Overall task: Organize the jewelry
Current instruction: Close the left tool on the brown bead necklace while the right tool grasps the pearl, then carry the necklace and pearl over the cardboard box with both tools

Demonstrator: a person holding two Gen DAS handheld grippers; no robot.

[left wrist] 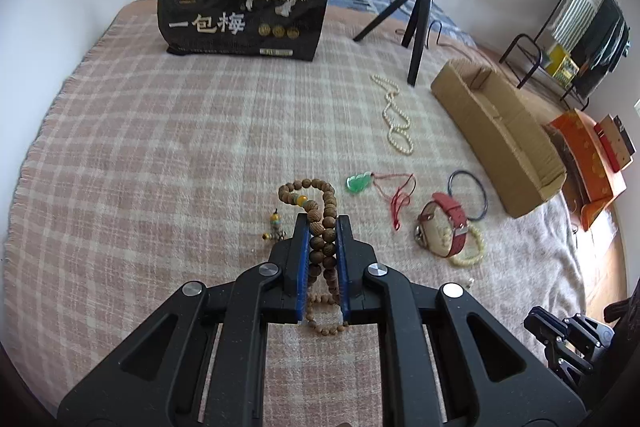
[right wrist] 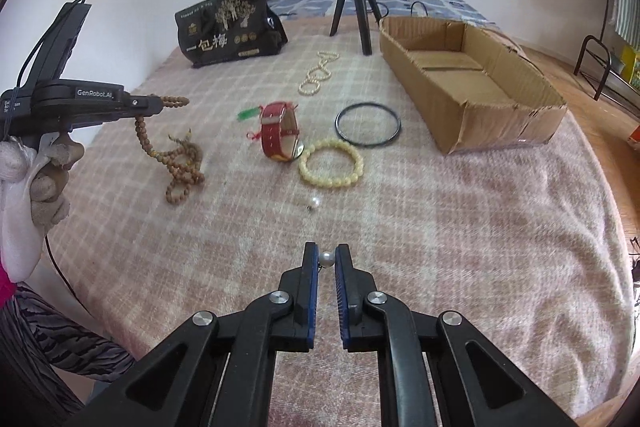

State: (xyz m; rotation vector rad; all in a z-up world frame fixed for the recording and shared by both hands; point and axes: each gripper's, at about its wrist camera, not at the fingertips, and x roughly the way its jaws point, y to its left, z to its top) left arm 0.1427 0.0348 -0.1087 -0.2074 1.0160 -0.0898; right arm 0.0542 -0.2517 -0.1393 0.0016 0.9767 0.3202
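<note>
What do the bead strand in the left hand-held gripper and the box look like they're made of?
Bead strand: probably wood or seeds, since the beads are brown, matte and grain-speckled, with a few amber and green accent beads that could be stone or resin. It is clamped in the left hand-held gripper.
Box: plain brown corrugated cardboard, unprinted, with torn, creased edges.

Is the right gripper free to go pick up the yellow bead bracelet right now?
Probably not yet: the right gripper is shut on a pearl earring. The path ahead to the yellow bracelet looks open, with only a second pearl lying short of it.
</note>
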